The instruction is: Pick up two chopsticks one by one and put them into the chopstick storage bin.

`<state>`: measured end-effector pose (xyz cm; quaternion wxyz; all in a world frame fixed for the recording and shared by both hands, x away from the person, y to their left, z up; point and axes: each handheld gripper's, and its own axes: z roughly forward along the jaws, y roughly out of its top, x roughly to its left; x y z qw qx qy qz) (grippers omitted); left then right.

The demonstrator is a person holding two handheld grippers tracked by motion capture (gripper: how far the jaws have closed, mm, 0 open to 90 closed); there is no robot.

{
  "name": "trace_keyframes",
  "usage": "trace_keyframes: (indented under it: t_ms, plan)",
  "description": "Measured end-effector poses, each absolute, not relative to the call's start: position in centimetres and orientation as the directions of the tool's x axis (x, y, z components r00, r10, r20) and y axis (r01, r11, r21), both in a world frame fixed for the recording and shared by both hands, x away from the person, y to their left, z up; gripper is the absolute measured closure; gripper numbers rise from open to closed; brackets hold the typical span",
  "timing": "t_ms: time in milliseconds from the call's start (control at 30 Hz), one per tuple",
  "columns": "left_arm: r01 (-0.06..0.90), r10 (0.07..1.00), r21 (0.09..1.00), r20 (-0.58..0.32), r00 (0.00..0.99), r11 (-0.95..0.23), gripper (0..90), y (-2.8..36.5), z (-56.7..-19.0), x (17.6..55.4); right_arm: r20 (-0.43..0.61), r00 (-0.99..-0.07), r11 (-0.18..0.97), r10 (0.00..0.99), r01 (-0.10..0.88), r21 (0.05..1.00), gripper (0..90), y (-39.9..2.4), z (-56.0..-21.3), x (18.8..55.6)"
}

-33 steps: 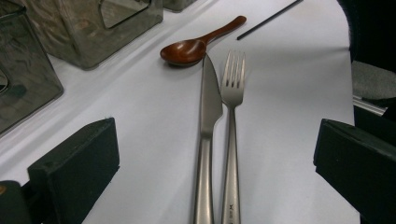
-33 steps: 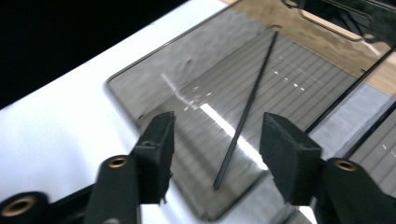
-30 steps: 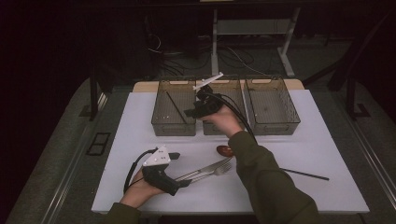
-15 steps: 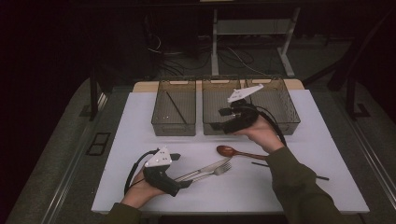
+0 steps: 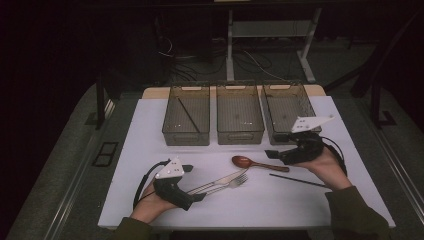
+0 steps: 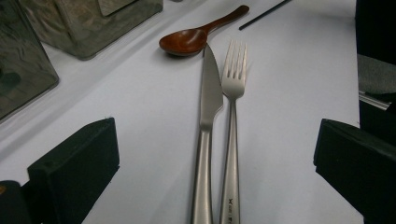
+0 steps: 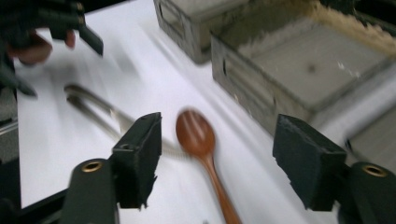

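White table (image 5: 150,150) w/ dark floor behind; three bins (image 5: 240,119), a chopstick seen in the left one. Wooden spoon (image 5: 259,163) lies before right gripper (image 5: 272,152), jaws wide, just narrowed, nothing gripped. Left gripper (image 5: 200,196) wide.

high view: above, forward-down | gripper views: low, close | shared: spoon (image 5: 243,161)

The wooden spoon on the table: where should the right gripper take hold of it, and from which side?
Probably at the handle: the spoon lies flat, its thin straight handle pointing toward the right gripper, bowl toward the fork. Come from above with the open jaws straddling the handle; the round bowl would likely slip.
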<state>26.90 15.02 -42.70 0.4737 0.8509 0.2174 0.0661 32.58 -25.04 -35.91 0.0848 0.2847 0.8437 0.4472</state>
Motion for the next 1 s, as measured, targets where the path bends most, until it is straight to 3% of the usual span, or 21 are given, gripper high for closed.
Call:
trace_keyframes:
  t_ms: [433,1000]
  plan:
    - [0.304,0.428,0.834,-0.092,0.899,-0.461,0.0,15.2,-42.6,26.8,0.140,-0.773,0.455,0.618,0.498,0.738,48.9,-32.2,-38.7,29.4]
    - [0.305,0.428,0.833,-0.092,0.899,-0.461,0.0,15.2,-42.6,26.8,0.126,-0.738,0.521,0.663,0.575,0.630,68.6,-37.5,-41.9,27.4]
